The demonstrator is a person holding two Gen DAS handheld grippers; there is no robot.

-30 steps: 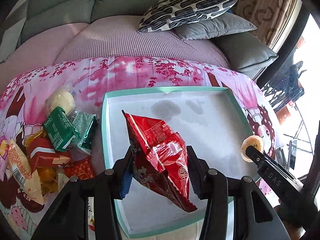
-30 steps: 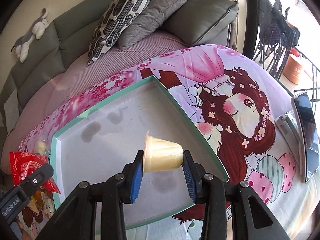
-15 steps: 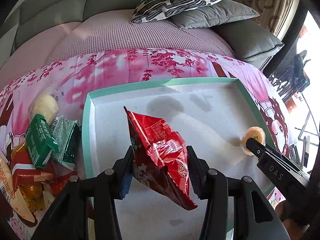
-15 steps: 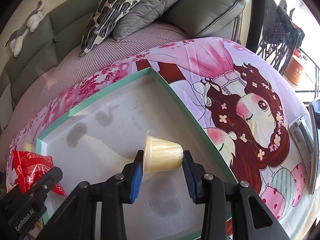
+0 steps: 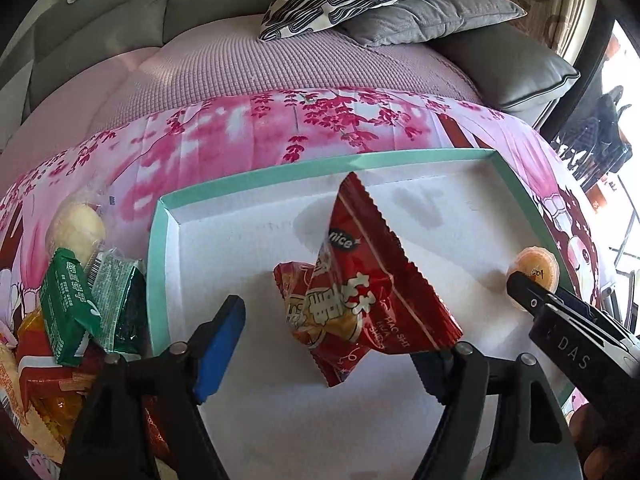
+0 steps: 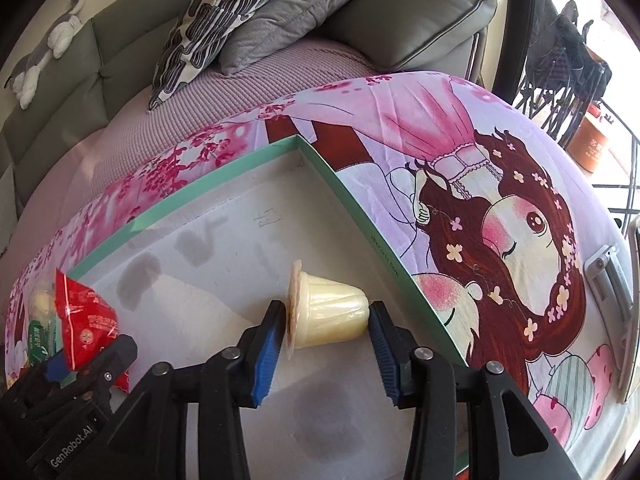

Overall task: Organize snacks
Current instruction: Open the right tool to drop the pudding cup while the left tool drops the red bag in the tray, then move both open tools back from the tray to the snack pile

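Both tools over the teal-rimmed tray point(image 5: 158, 236), jaws just opening. Left tool point(image 5: 328, 344) spread, red snack bag point(image 5: 360, 292) loose between its pads. Right tool point(image 6: 324, 344) parted, pads slightly clear of the jelly cup point(image 6: 330, 312); remaining snacks point(image 5: 72, 304) at 9 o'clock off the tray.

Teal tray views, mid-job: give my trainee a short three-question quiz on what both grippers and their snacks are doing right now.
1. True or false: the left gripper is clamped tight on the red snack packet.
2. Which item sits between the right gripper's fingers? A) green biscuit pack B) pale yellow jelly cup C) red packet
3. Fill in: the remaining snacks are piled outside the teal tray, beside its ____ wall in the left wrist view.

Key
1. False: the jaws have just been opening, and the blue pad stands clear of the packet.
2. B, the jelly cup, lying on its side as the jaws have just been opening.
3. left
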